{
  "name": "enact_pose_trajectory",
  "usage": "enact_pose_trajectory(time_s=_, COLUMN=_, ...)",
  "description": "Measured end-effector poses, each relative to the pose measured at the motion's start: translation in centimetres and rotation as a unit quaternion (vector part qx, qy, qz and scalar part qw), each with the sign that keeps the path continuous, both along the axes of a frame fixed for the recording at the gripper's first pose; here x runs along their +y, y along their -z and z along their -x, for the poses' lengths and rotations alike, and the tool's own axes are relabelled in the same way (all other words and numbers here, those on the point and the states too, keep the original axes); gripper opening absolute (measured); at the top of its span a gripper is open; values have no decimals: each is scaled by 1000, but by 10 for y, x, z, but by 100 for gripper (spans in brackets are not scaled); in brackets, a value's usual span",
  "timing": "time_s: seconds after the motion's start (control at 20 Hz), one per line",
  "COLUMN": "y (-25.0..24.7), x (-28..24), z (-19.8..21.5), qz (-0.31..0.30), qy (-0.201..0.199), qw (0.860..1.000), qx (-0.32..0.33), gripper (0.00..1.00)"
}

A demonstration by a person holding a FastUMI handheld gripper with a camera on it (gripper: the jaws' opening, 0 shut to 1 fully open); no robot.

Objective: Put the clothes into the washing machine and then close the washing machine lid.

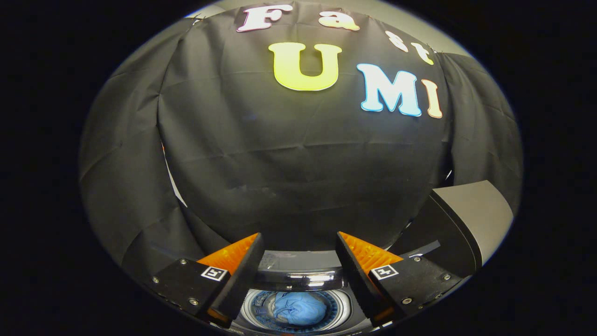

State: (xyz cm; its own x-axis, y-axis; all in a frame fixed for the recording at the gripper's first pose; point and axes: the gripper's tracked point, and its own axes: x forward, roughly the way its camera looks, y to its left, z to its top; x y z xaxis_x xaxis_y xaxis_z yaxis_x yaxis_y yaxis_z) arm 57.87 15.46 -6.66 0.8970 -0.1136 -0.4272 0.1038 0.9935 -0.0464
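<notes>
Since the blue clothes (298, 309) are already bundled inside the drum of the washing machine (298, 280), the lid (466, 224) is judged to be the next concern. It is seen raised, off to the right of the gripper (298, 261) and beyond the right finger. The fingers are held apart with nothing between them, above the drum opening. Black cloth is hung behind as the booth's wall.

Staged recording booth, not a home: draped black cloth wall (298, 163) all around, one grey top-loading washing machine (298, 280) with raised grey lid (471, 224) set before it.
</notes>
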Motion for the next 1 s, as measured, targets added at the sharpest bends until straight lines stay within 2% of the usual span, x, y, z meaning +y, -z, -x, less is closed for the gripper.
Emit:
enact_pose_trajectory(time_s=0.75, y=13, x=7, z=36, qz=-3, qy=-4, qw=1000, qx=-2, gripper=96)
enact_pose_trajectory(time_s=1.0, y=36, x=11, z=63, qz=-12, qy=-7, qw=1000, qx=23, gripper=96)
